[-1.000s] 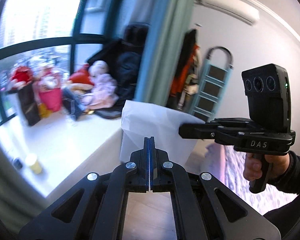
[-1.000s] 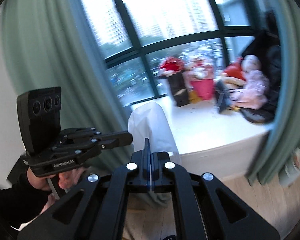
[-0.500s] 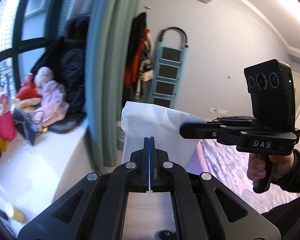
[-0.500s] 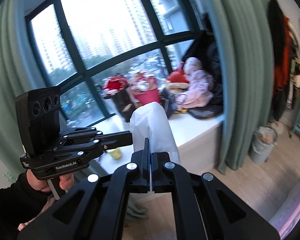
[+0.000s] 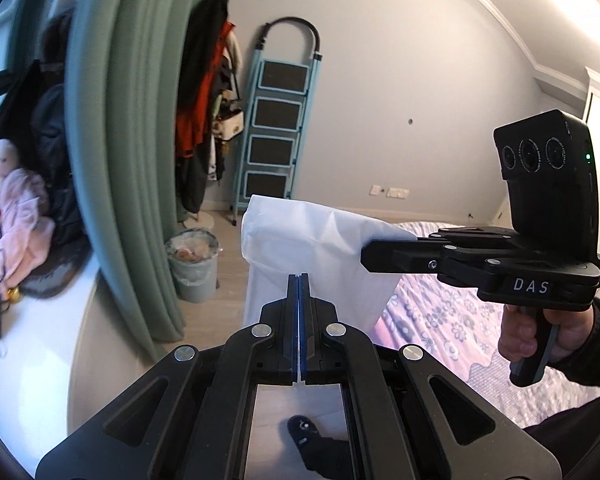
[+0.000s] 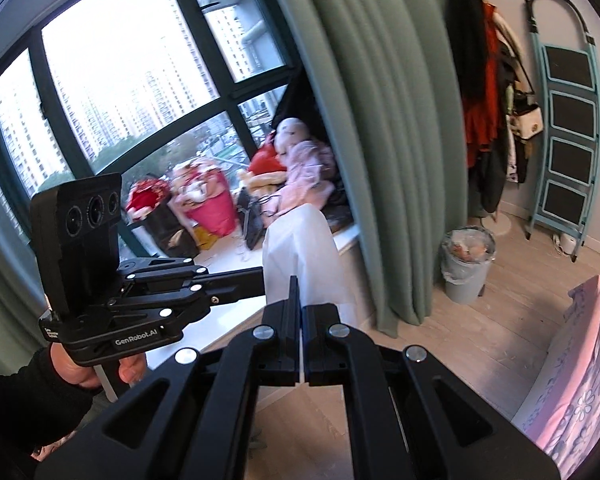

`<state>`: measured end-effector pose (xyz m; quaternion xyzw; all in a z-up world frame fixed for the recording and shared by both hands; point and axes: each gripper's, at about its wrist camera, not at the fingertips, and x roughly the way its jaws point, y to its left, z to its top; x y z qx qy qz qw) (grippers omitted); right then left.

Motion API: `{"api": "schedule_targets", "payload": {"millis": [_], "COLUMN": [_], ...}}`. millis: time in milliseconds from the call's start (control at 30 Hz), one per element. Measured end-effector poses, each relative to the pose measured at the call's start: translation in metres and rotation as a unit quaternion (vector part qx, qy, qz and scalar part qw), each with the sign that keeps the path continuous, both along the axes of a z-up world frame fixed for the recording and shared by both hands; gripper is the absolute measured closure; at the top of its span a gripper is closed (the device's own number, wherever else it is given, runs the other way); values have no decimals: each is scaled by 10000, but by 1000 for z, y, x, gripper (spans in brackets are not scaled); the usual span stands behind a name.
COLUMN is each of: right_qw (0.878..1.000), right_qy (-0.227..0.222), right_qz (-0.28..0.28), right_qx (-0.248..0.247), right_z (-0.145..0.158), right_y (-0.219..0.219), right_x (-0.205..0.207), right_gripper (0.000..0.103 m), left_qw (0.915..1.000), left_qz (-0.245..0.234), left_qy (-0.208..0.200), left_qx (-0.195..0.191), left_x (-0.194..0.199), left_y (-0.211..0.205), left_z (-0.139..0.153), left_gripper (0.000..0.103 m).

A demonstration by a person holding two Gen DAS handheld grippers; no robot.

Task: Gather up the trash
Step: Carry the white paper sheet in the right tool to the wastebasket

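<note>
White plastic trash bag (image 5: 316,252) stretched between two closed grippers, one pinching each side of its rim.

Left wrist view alone shows the floral bedspread (image 5: 440,320) at 4 o'clock and a dark sock-like thing (image 5: 320,448) on the floor at 6; the right wrist view alone shows the window (image 6: 120,80) at 10 o'clock and a sill piled with toys and bags (image 6: 220,204). Both show the lined grey bin (image 5: 194,264) beside the green curtain (image 5: 128,140), with the blue stepladder (image 5: 276,128) behind. The left gripper (image 5: 299,280) clamps the bag's near edge; the right gripper (image 5: 370,256) bites its 3 o'clock corner. The bag hangs just ahead of both sets of fingertips.
</note>
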<state>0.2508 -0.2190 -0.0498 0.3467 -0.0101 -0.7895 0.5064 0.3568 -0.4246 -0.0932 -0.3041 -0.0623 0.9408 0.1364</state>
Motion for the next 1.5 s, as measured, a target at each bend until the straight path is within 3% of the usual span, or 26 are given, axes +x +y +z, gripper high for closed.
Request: {"api": "schedule_targets", "payload": {"millis": [167, 400, 733, 1000, 1267, 1500], "right_qw": [9999, 9996, 9981, 9962, 9923, 9895], "right_qy": [16, 107, -59, -255, -581, -735], "right_qz": [-153, -193, -476, -505, -678, -861], "right_qx": [14, 184, 392, 663, 864, 897], "right_z": [-9, -11, -31, -64, -94, -119], "right_y": [6, 19, 31, 0, -76, -114], "right_x": [-66, -150, -250, -321, -394, -451], "right_gripper": [100, 100, 100, 100, 100, 100], "left_qw": [9997, 9995, 9981, 9963, 9930, 9913], "left_qz": [-34, -162, -393, -546, -722, -710], "left_qy": [-146, -241, -467, -613, -883, -1103], "left_qx": [-182, -128, -4, 240, 318, 95], "left_x": [-80, -186, -290, -371, -454, -529], "left_y": [13, 46, 65, 29, -41, -76], "left_z": [-10, -16, -42, -80, -102, -128], "left_gripper": [103, 103, 103, 103, 103, 103]}}
